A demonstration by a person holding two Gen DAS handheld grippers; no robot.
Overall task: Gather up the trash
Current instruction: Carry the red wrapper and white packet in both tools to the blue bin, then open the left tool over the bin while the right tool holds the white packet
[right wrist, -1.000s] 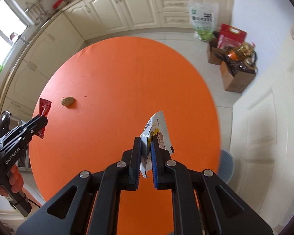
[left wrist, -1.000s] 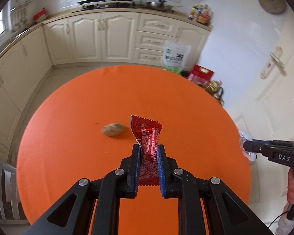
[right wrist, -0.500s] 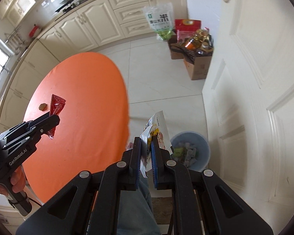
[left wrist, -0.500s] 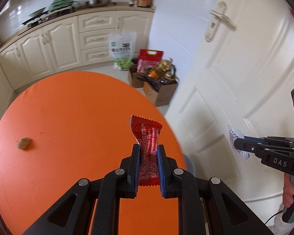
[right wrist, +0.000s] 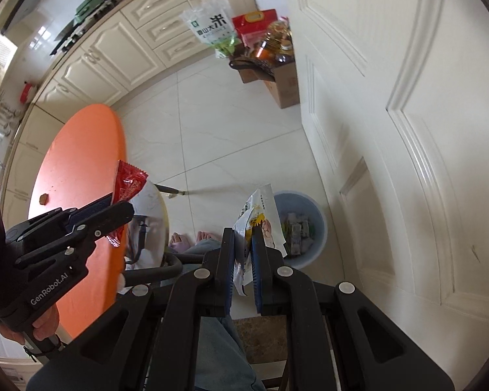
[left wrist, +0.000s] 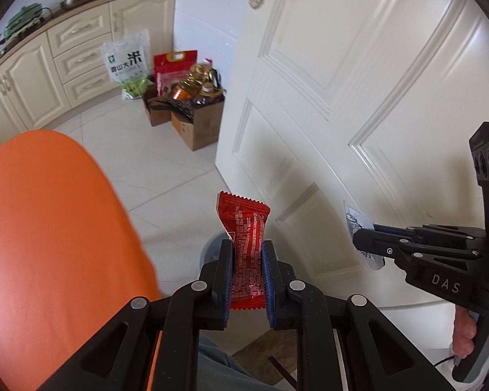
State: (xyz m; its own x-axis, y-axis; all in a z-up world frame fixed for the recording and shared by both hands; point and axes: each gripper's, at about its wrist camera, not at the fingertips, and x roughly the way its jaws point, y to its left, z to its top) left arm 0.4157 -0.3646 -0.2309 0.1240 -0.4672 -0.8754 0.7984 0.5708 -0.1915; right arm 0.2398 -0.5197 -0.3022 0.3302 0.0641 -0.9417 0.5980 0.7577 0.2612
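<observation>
My left gripper (left wrist: pixel 247 260) is shut on a red snack wrapper (left wrist: pixel 244 224), held upright off the table's edge; it also shows in the right wrist view (right wrist: pixel 127 184). My right gripper (right wrist: pixel 243 244) is shut on a white and yellow wrapper (right wrist: pixel 259 215), which also shows in the left wrist view (left wrist: pixel 353 220). A blue trash bin (right wrist: pixel 318 224) with several wrappers inside stands on the floor just beyond the right gripper. In the left wrist view only the bin's rim (left wrist: pixel 212 244) shows behind the red wrapper.
The round orange table (left wrist: pixel 49 228) is at the left, with a small brown lump (right wrist: pixel 43 198) on it. A white door (left wrist: pixel 358 97) stands close at the right. Cardboard boxes with bottles (left wrist: pixel 192 110) and a rice bag (left wrist: pixel 127 65) sit by the cabinets. My feet (right wrist: pixel 192 239) are near the bin.
Both grippers have swung right, away from the table toward the door and floor, each still holding its wrapper. The bin now lies just ahead of the right gripper.
</observation>
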